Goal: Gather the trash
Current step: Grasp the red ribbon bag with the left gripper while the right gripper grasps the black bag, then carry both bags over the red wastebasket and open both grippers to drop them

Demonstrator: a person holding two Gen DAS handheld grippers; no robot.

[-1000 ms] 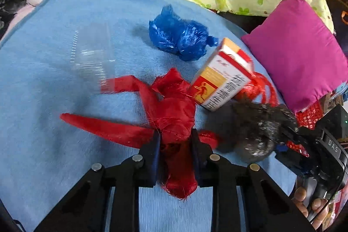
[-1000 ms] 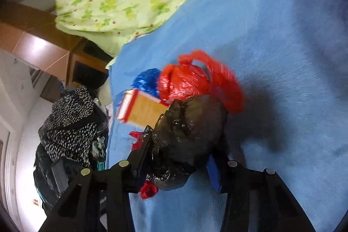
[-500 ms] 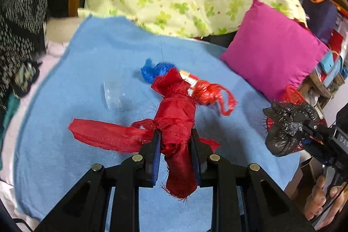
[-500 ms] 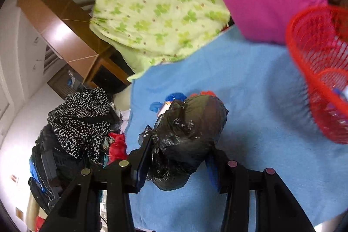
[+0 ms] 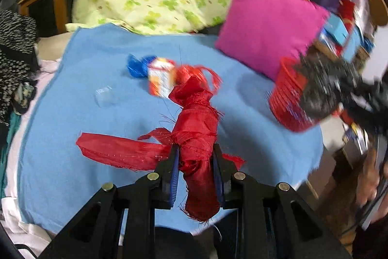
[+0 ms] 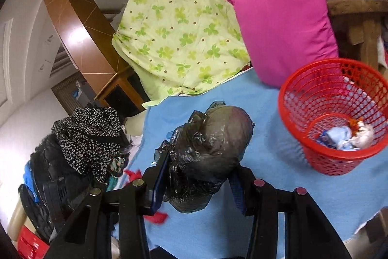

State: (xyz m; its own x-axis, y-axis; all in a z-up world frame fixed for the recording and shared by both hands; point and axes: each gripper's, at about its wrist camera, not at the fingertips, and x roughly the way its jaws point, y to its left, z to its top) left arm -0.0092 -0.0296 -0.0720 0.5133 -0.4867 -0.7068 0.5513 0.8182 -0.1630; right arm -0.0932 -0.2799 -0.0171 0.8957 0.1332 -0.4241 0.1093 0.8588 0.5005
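Left gripper (image 5: 196,157) squeezing tight on the red cloth (image 5: 194,128), right gripper (image 6: 197,176) pinching the black bag (image 6: 213,137), a blurry hand (image 5: 371,176) maybe holding it

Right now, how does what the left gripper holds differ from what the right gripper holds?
Colour and material: the red cloth bundle is frayed fabric; the black plastic bag is glossy film.
Shape: the cloth bundle is long, with a strip trailing to one side; the bag is a rounded, knotted lump.
Grip: the left gripper pinches the cloth narrowly; the right gripper stands wider around the bag.
Shared: both are clamped and held above the blue blanket.
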